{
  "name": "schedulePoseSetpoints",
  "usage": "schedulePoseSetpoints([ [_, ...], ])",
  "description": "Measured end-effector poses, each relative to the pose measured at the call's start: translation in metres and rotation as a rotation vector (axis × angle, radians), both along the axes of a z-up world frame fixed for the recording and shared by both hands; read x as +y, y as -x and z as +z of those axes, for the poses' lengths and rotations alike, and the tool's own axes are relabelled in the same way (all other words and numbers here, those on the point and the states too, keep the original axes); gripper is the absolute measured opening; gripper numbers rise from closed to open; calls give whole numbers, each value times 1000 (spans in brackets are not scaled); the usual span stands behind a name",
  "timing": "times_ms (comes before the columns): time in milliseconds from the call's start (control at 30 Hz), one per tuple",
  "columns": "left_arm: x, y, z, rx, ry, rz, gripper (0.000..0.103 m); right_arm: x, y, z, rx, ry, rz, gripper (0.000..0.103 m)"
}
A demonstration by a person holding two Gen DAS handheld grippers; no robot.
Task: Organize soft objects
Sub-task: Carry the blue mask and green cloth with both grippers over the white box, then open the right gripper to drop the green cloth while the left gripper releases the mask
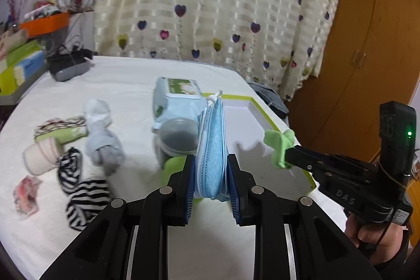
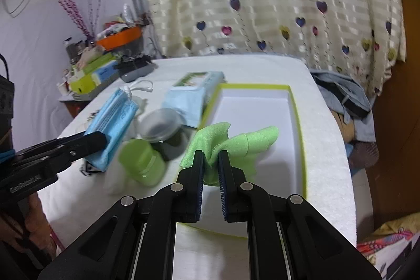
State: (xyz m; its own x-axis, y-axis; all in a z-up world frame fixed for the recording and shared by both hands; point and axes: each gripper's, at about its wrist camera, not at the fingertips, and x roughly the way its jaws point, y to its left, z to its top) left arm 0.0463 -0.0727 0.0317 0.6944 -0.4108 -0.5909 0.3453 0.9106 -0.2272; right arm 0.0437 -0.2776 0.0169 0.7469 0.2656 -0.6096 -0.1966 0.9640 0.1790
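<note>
My left gripper (image 1: 211, 162) is shut on a stack of blue face masks (image 1: 211, 146) and holds it upright above the white table, beside the box; the masks also show in the right wrist view (image 2: 113, 127). My right gripper (image 2: 210, 156) is shut on a green cloth (image 2: 236, 146) and holds it over the near end of the open white box with a green rim (image 2: 298, 120). The green cloth also shows in the left wrist view (image 1: 279, 146), over the box (image 1: 270, 122).
Several socks lie at the left: striped black-and-white (image 1: 81, 190), grey (image 1: 102, 141), green-striped (image 1: 63, 130), pink (image 1: 26, 193). A wet-wipes pack (image 1: 178, 101), a clear lidded tub (image 1: 178, 135) and a green bottle (image 2: 143, 164) stand by the box. Clutter sits at the far left.
</note>
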Motion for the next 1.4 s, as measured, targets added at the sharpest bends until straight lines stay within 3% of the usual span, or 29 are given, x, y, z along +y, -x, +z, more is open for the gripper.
schedulePoseSetpoints([
  [433,-61,-33,-26,83,-31,-103,22,-30,-27,-27,70,6,-44,12],
  [867,-85,-57,-46,131,-56,-128,22,-38,-39,-37,110,18,-39,13],
  [967,-88,-59,-50,140,-66,-124,23,-39,-38,-38,117,31,-50,26],
  [1033,-89,-60,-51,143,-69,-120,24,-41,-35,-37,112,42,-66,44],
  [1067,-89,-60,-51,142,-69,-118,25,-42,-34,-36,108,44,-71,46],
  [1400,-86,-49,-40,115,-54,-128,32,-46,-14,-21,75,58,-104,47],
])
